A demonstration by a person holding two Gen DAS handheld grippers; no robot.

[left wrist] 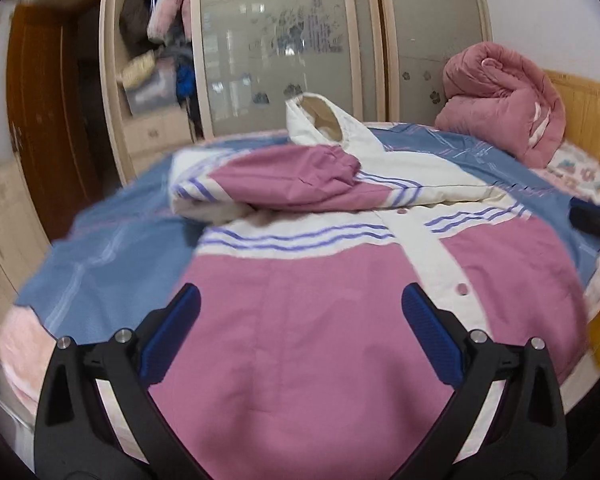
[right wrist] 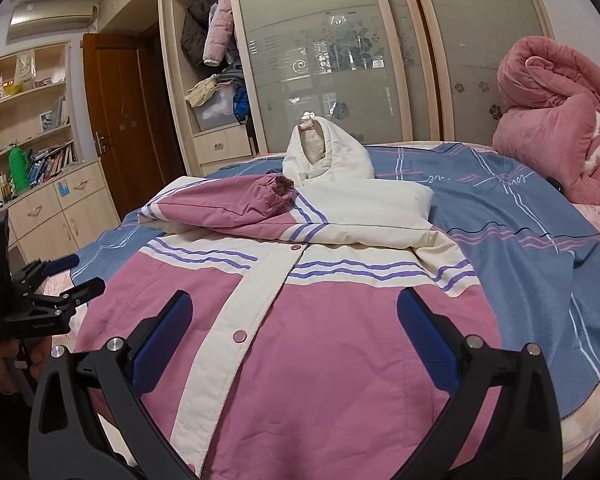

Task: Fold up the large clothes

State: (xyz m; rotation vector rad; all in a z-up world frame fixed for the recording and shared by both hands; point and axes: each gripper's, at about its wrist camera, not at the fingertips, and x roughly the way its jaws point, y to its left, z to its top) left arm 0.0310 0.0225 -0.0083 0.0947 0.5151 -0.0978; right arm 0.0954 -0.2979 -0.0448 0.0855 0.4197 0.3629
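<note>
1. The jacket (right wrist: 300, 320) lies face up on the bed (right wrist: 520, 240), hood (right wrist: 324, 152) at the far end and hem nearest both grippers; one pink sleeve (right wrist: 228, 204) is already folded across the chest.
2. The left gripper (left wrist: 300, 336) hangs over the hem with its fingers (left wrist: 172, 336) spread wide and nothing between them.
3. The right gripper (right wrist: 292, 340) hovers over the lower front, fingers (right wrist: 428, 340) likewise apart and empty.
4. The jacket's long axis runs straight away from both grippers, so I judge the next fold brings hem toward hood; each hand sits about equally near its own hem corner.
</note>
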